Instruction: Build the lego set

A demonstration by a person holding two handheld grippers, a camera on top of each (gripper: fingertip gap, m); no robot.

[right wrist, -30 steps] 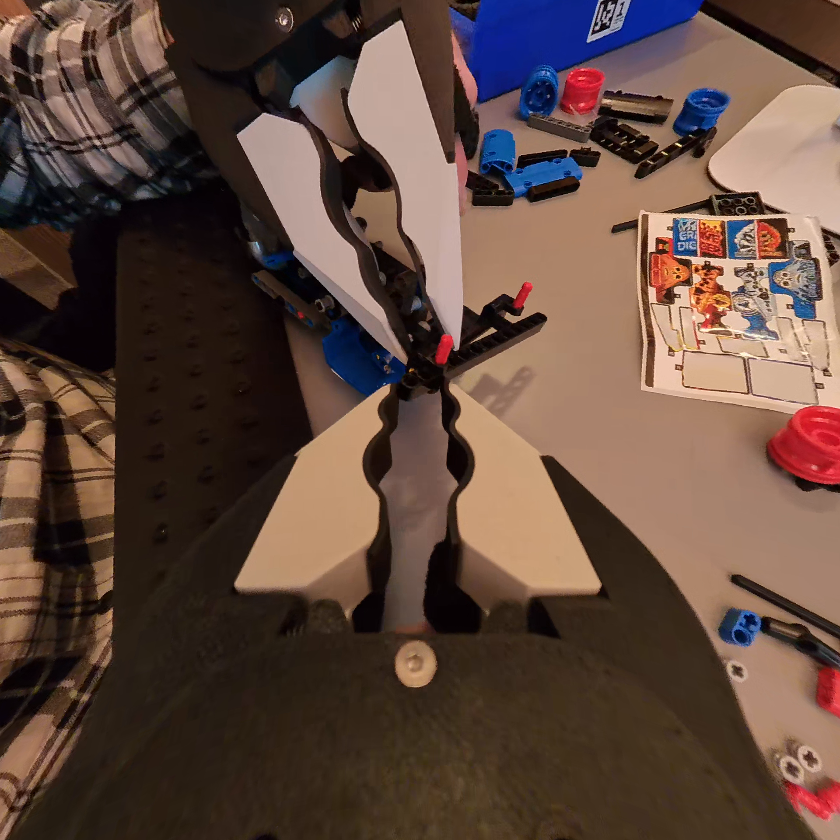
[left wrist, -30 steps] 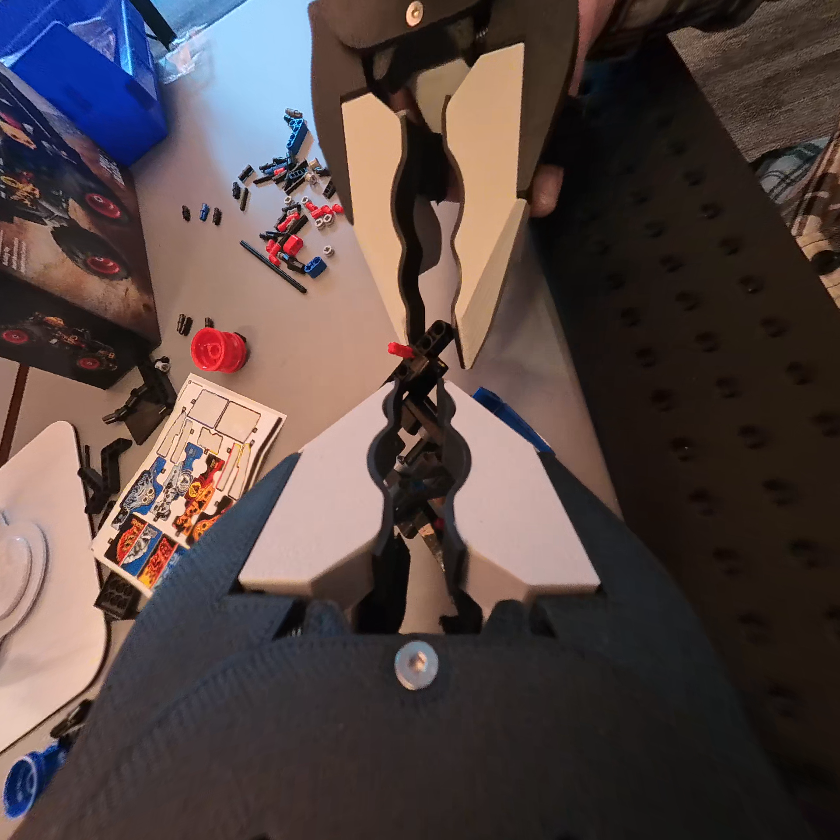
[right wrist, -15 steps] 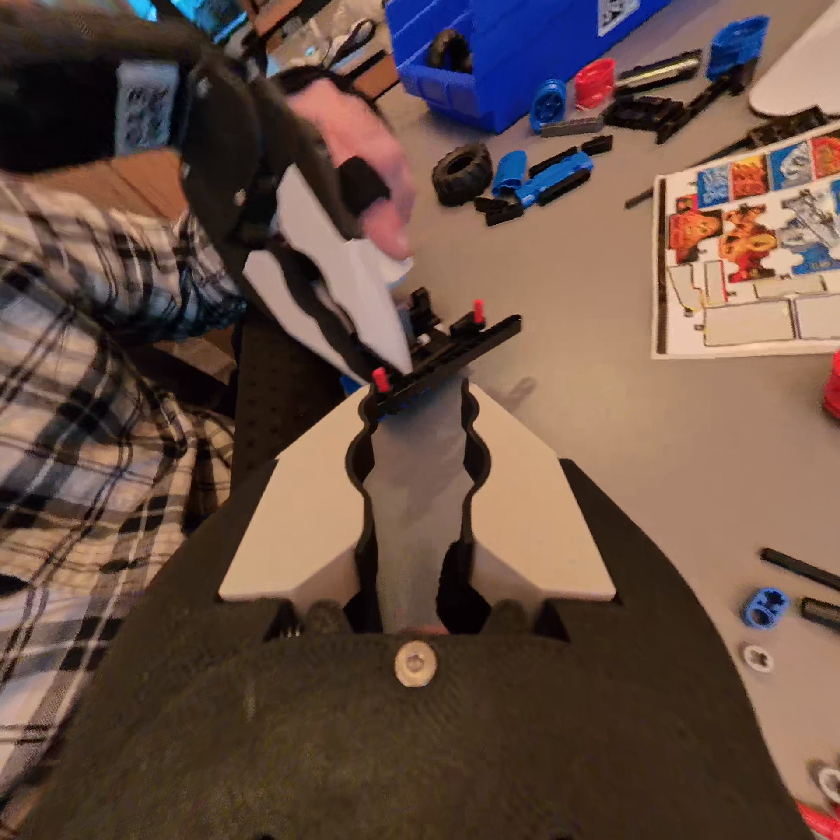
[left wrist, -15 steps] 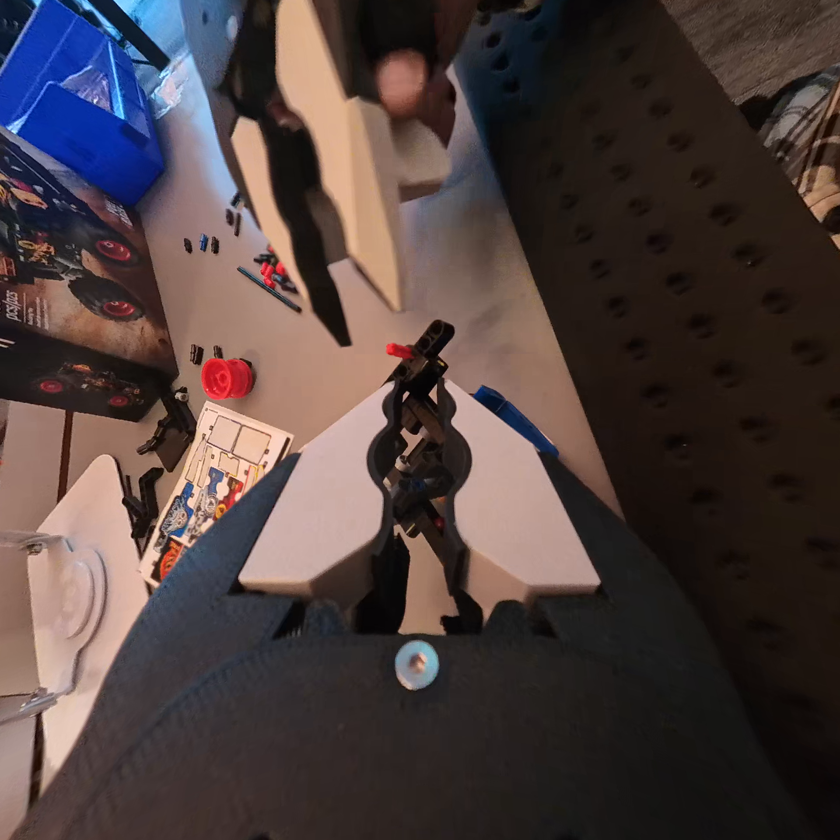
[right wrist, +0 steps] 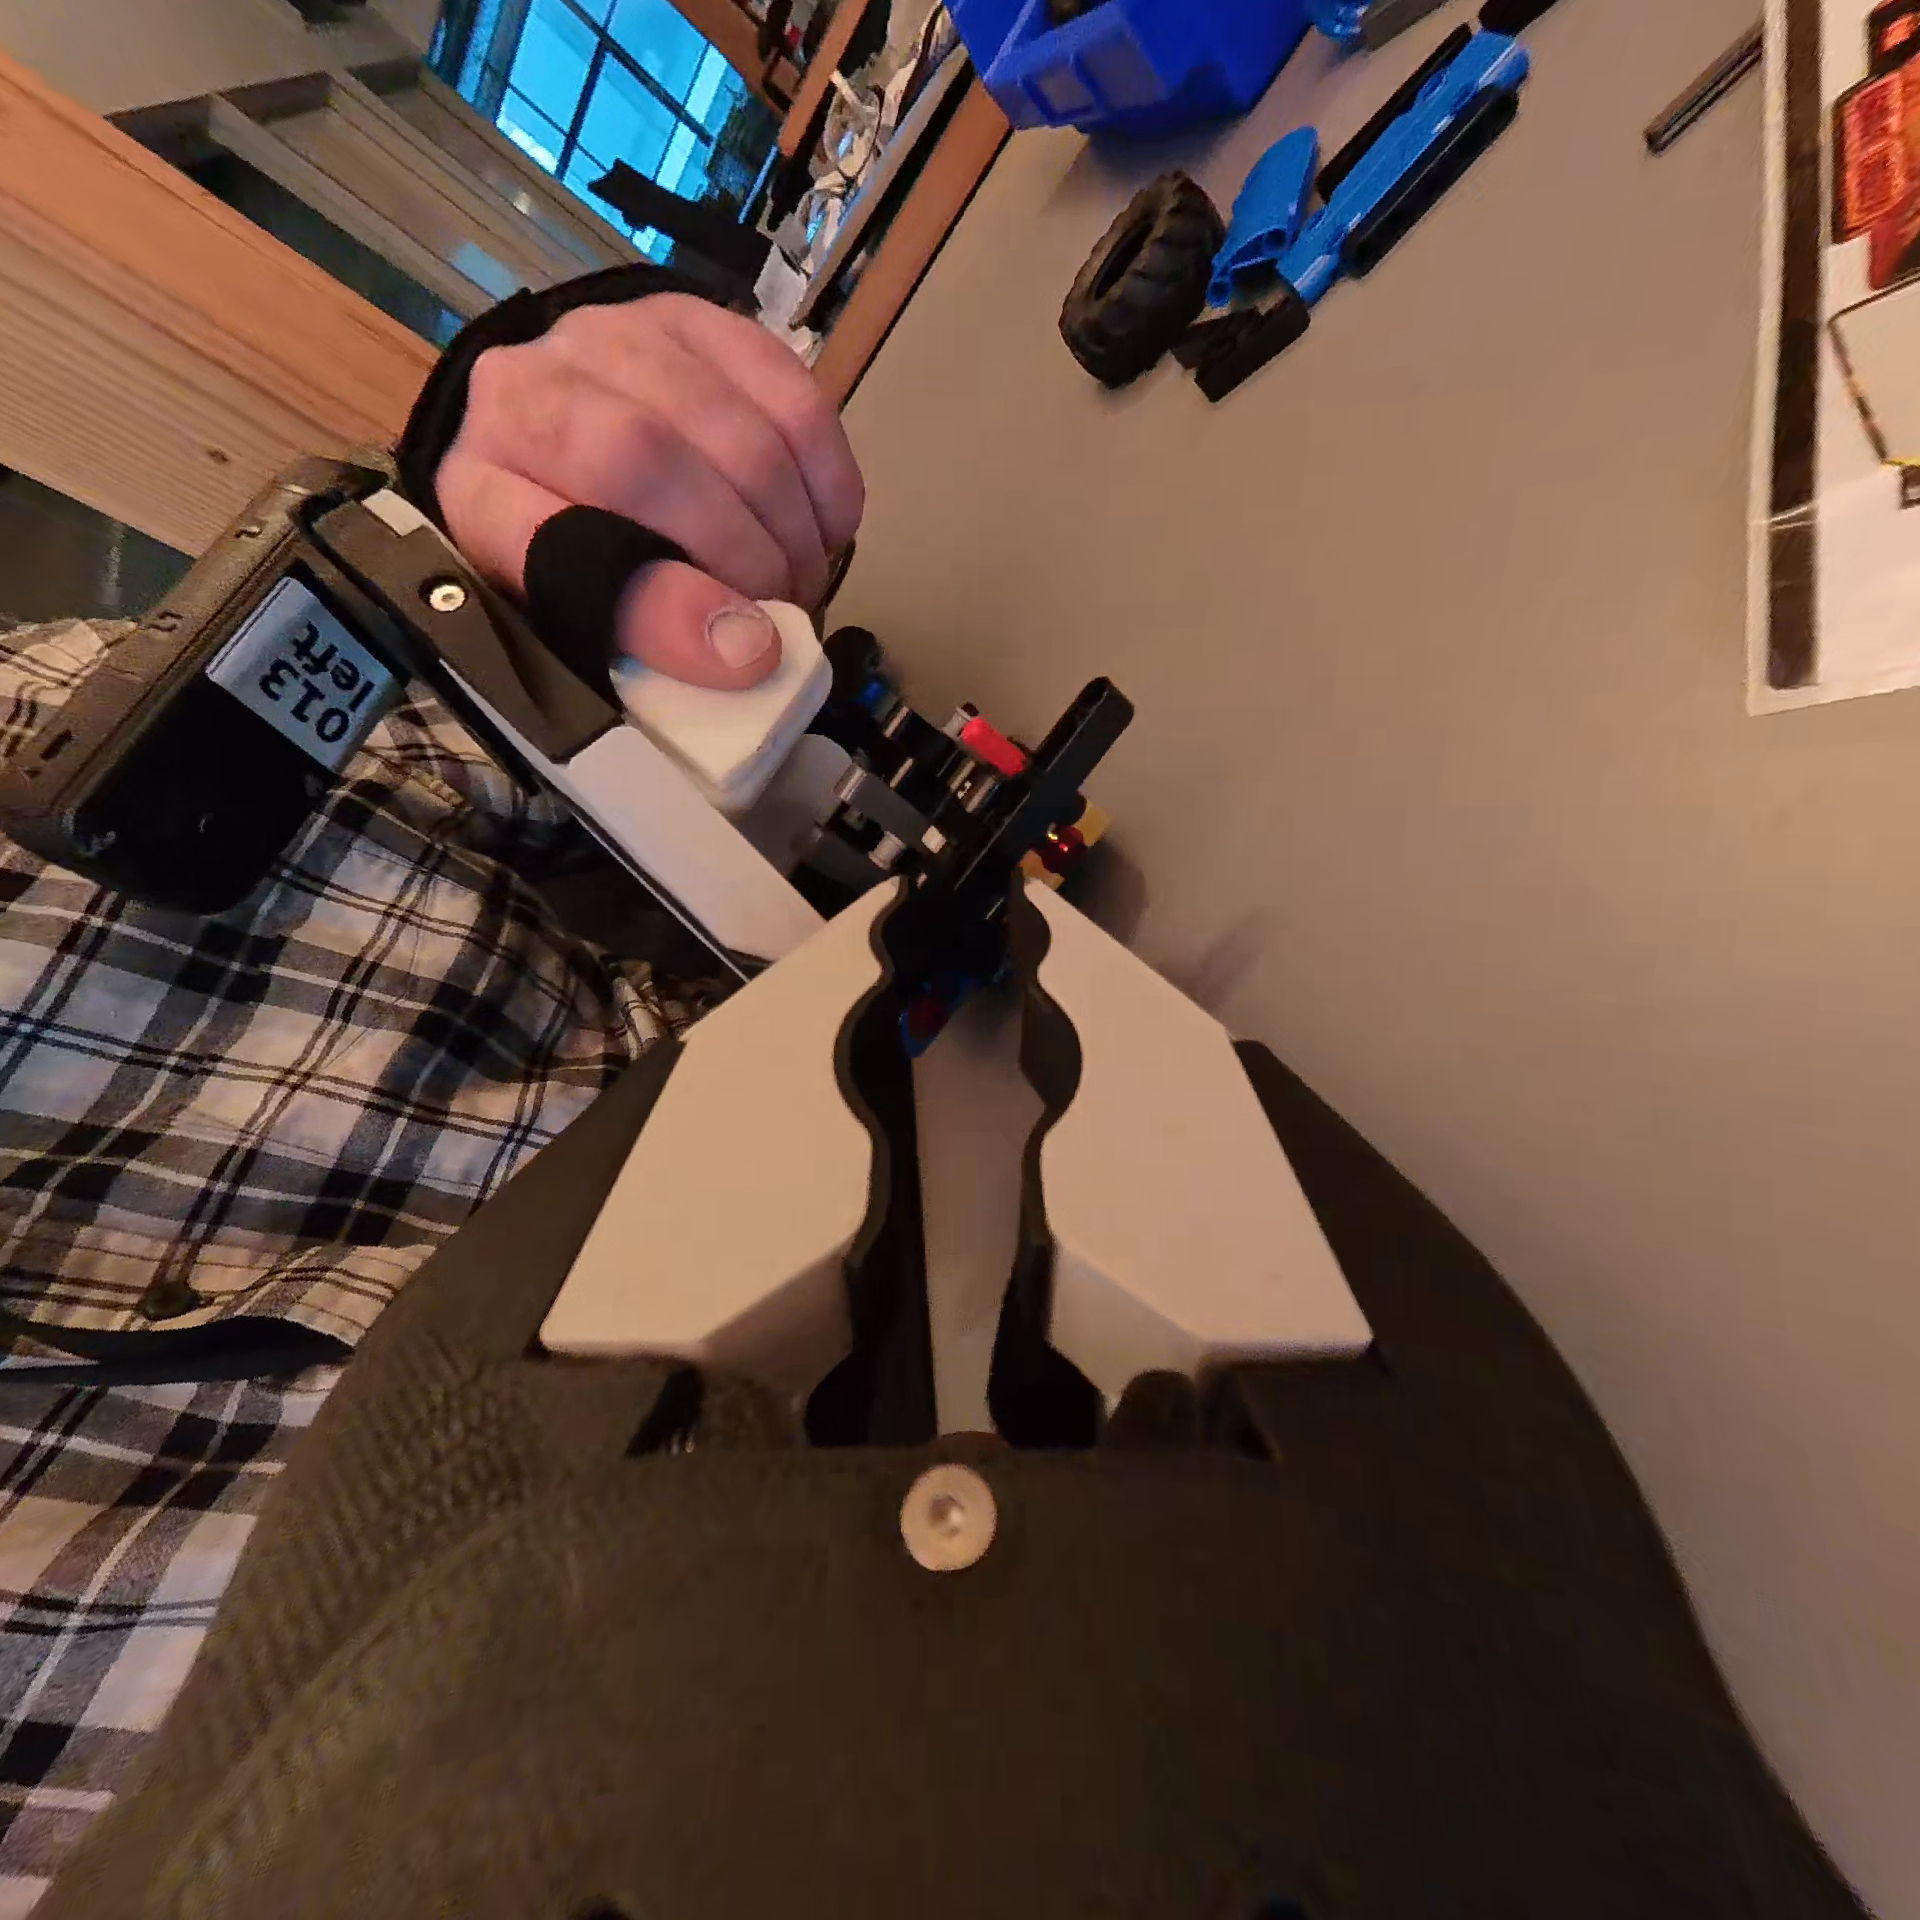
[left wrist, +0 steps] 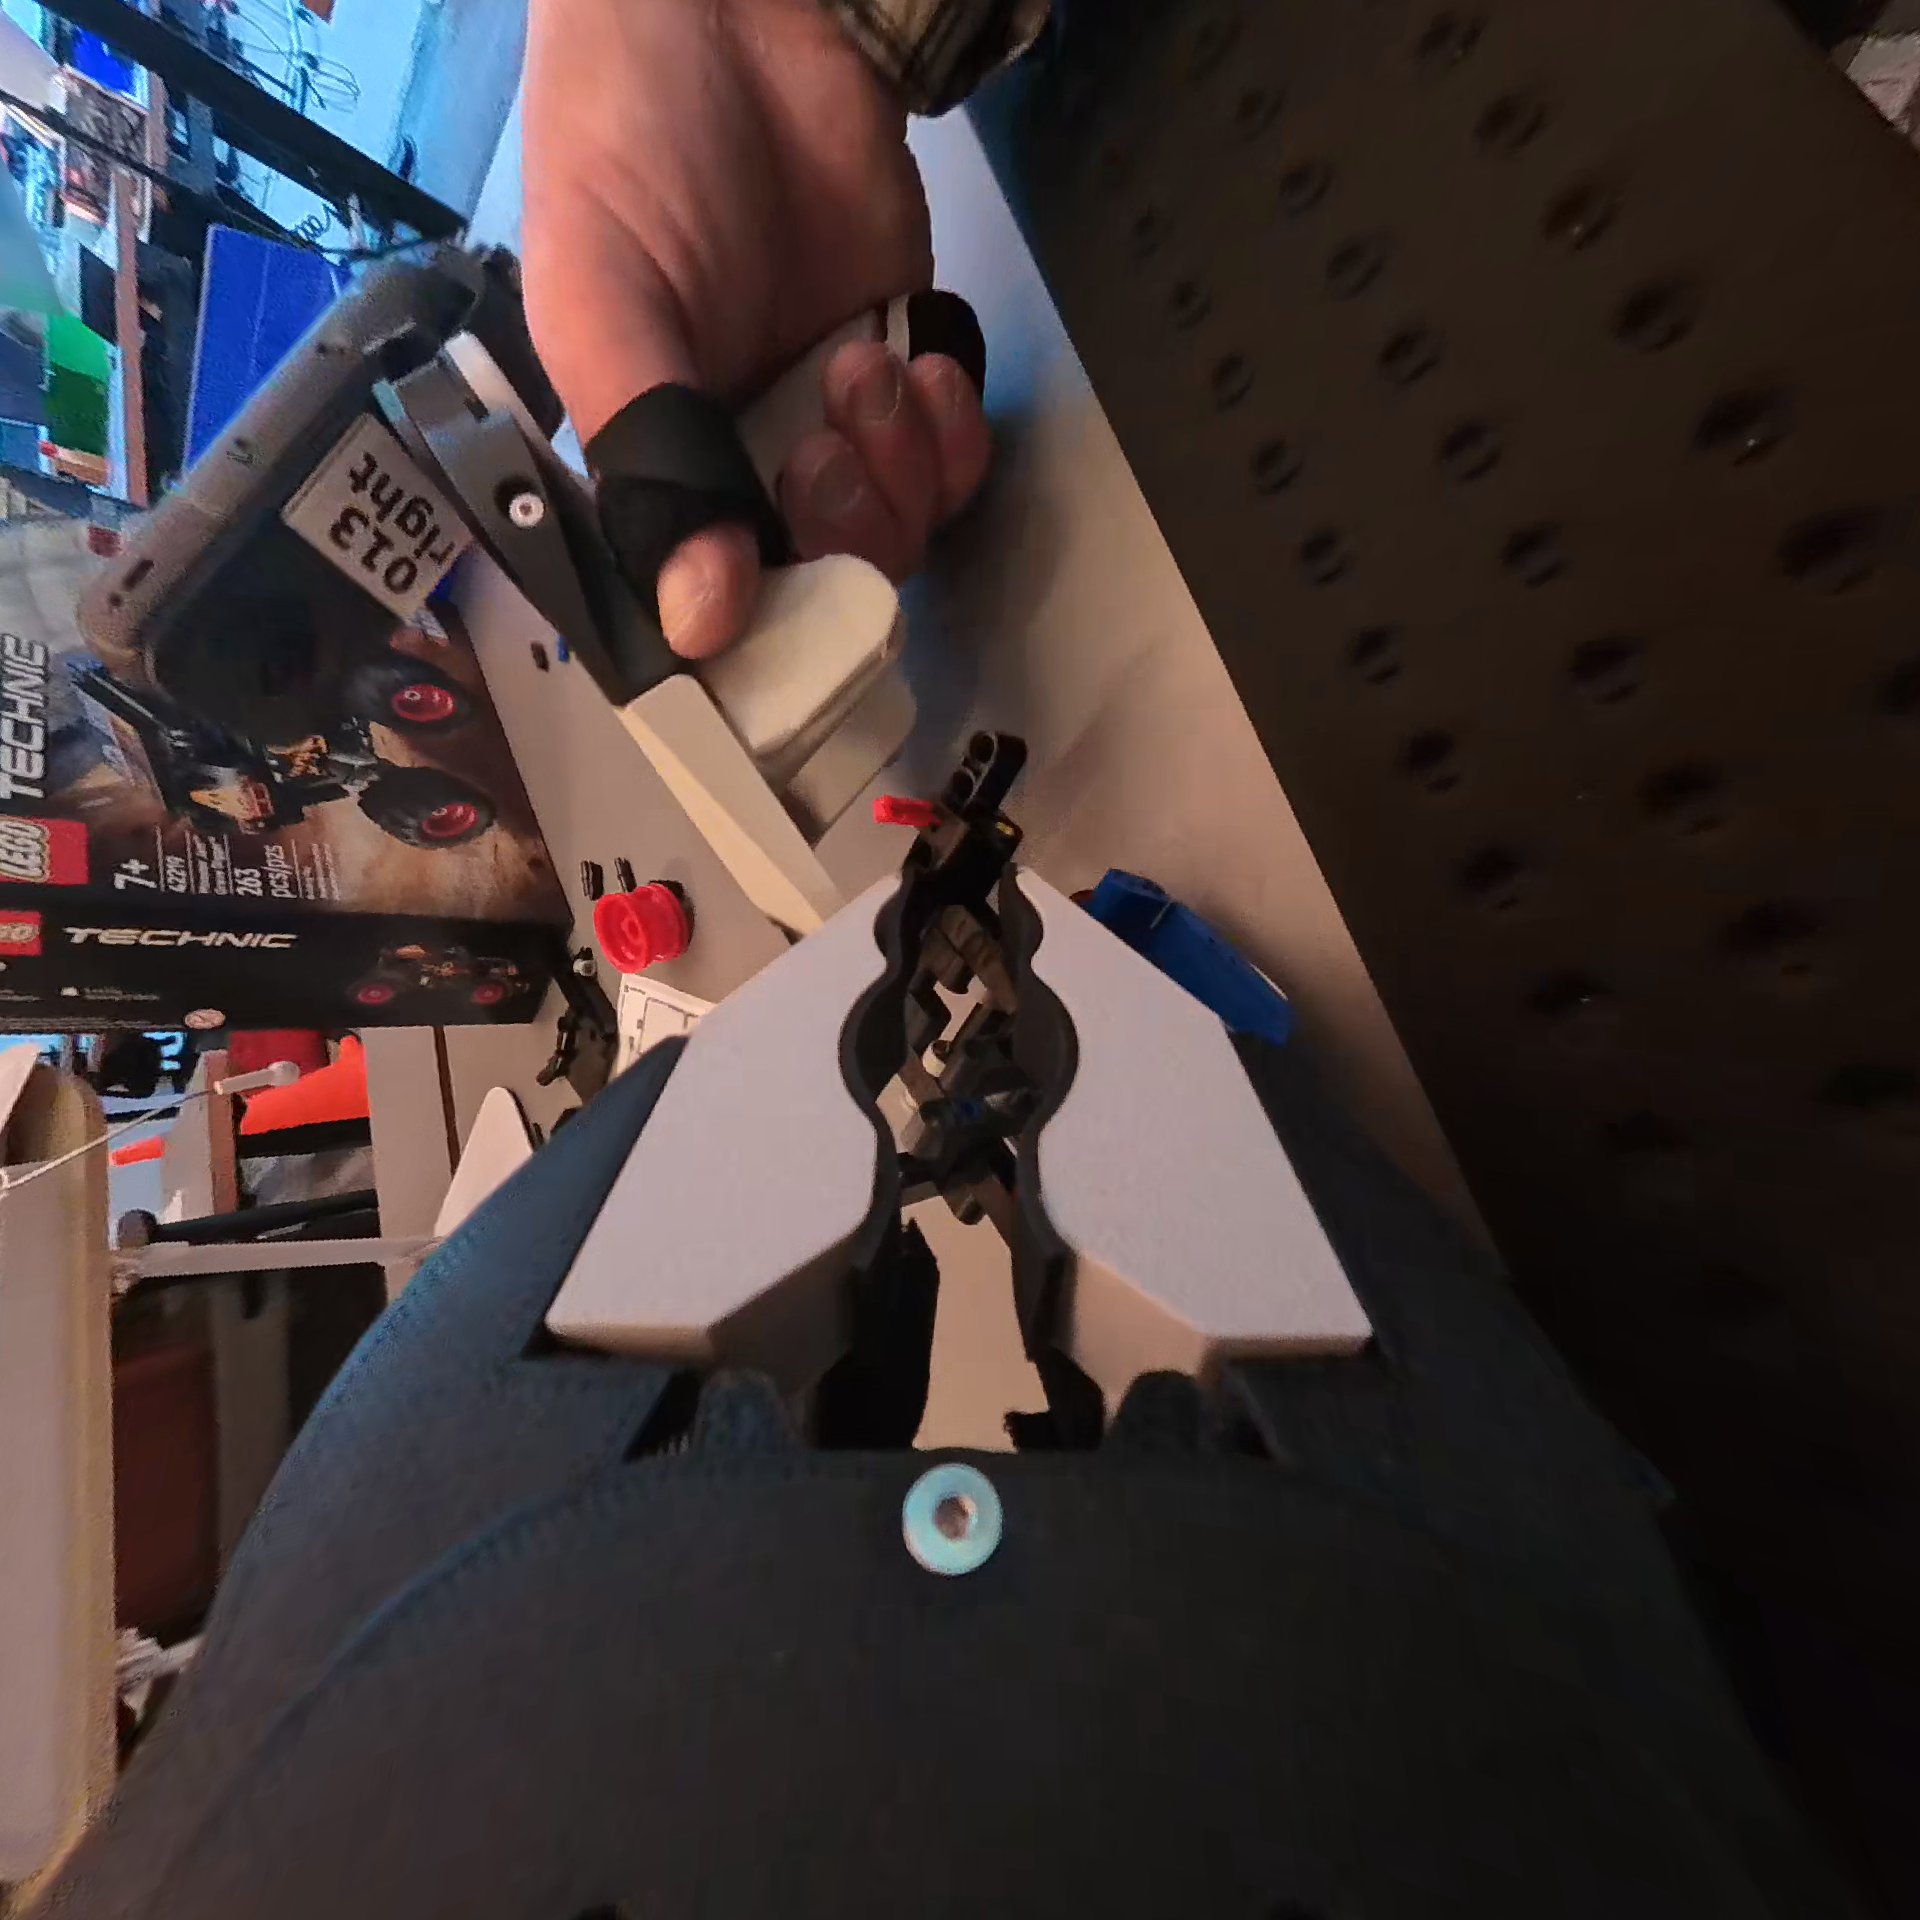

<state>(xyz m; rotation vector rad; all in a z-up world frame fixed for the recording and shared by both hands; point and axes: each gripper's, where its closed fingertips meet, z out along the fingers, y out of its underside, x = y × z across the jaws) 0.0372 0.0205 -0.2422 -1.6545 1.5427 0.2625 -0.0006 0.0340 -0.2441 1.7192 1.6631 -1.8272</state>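
Above the grey table [right wrist: 1455, 727], both grippers meet over a small black lego frame with red pins [left wrist: 961, 821]. The left gripper [left wrist: 956, 894] pinches the frame deep between its grey fingers. The right gripper [right wrist: 951, 914] closes its tips on the frame's black beam. A red wheel hub [left wrist: 641, 927] lies beside the dark lego box [left wrist: 260, 831]; a black rubber tyre [right wrist: 1138, 278] sits farther off.

left gripper [left wrist: 954, 904]: dark housing, grey jaws, silver screw | right gripper [right wrist: 951, 904]: same | plaid sleeve [right wrist: 260, 1039]
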